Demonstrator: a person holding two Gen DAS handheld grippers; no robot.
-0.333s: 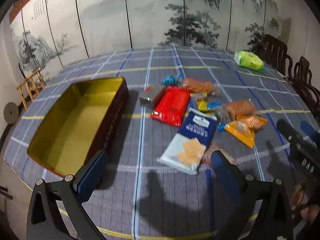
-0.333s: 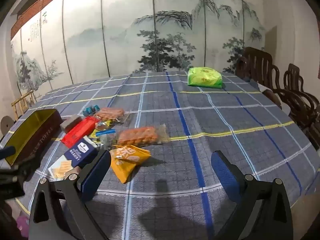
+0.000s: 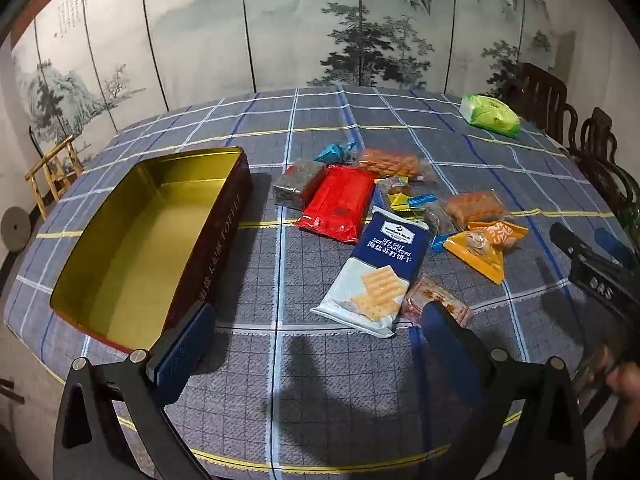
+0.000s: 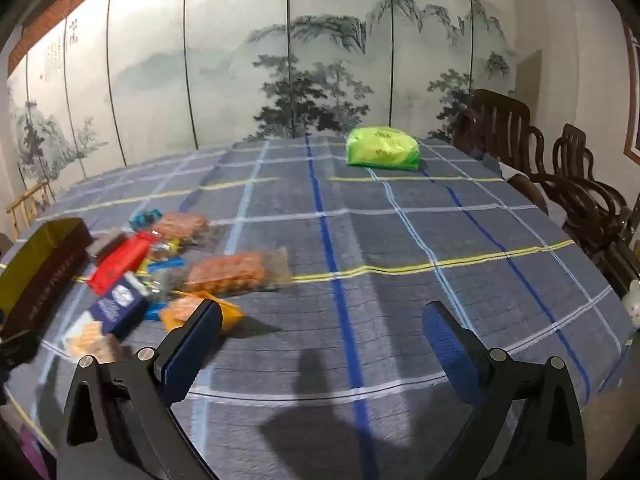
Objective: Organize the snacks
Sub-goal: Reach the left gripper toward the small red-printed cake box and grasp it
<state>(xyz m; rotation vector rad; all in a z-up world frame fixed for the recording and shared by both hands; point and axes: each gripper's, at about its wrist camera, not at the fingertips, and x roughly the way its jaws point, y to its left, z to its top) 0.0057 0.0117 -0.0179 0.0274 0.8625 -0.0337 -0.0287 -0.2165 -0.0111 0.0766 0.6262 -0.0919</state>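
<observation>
Fingers of the left gripper (image 3: 316,340) stand spread wide and grasp nothing, as do those of the right gripper (image 4: 320,344); both hang above the counter (image 3: 328,392), draped in a woven grey-blue plaid cloth; the open gold-lined tin (image 3: 132,240), a long rectangle with dark red walls, lies just beyond the left gripper's left finger (image 3: 186,354); the snack pile (image 3: 384,216) lies ahead and between the left fingers, its nearest piece, a small pinkish wrapped cake (image 3: 436,300), partly hidden by the right finger; the glossy blue-and-white cracker pack (image 3: 376,276) lies flat beside it, with a red foil pouch (image 3: 340,204) behind and an orange triangular pouch (image 3: 484,246) to the right; the left wrist view alone shows the tin's bare interior and the pack's lettering; the right wrist view, blurred at its left, shows the pile well left of its fingers, the orange pouch partly behind the left finger, and a green bag (image 4: 382,148) lying apart at the far edge.
</observation>
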